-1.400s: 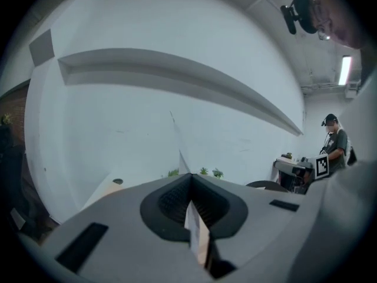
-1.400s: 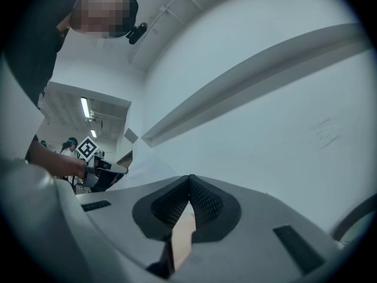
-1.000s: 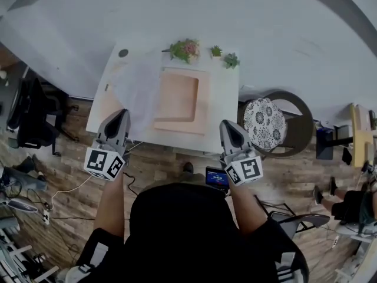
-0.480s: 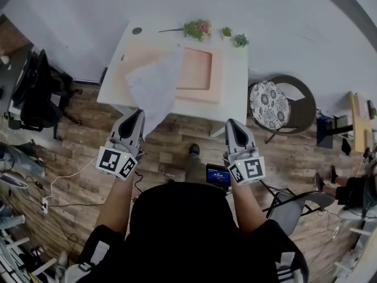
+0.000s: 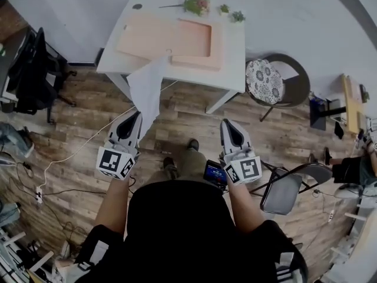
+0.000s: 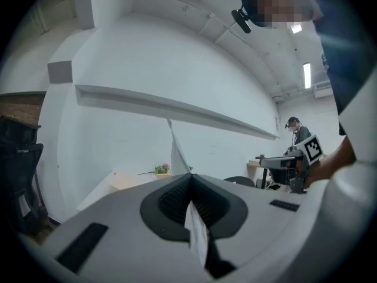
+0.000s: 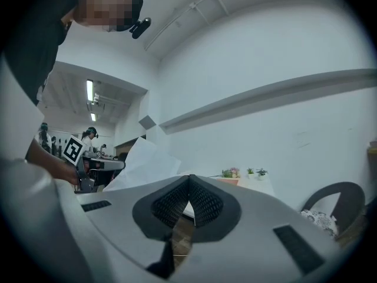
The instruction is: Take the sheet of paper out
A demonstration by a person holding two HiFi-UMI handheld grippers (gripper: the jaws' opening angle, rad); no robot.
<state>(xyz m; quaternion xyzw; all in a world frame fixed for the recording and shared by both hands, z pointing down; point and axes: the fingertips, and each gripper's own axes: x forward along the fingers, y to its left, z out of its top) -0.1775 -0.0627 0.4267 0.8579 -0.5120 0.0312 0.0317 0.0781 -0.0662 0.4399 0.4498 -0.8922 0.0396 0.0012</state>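
the left gripper (image 5: 134,115) is closed on the sheet of paper (image 5: 147,88). in the left gripper view the edge of the paper is pinched between the two jaws, and the rest of it stands up in front of them. in the head view the white sheet spreads from the jaw tips toward the white table (image 5: 231,46), above the wooden floor (image 5: 188,117). its far corner appears over the near edge of the table, and i cannot tell if it touches there. the right gripper (image 5: 227,124) is on the other side of the person's body, at about the same level, with its jaws together and nothing between them. on the table lies a flat peach-coloured board (image 5: 147,37) with a square hollow in it. small plants (image 5: 197,5) stand at the far edge of the table. a chair with patterned seat (image 5: 264,81) stands just beside the table, on the right.
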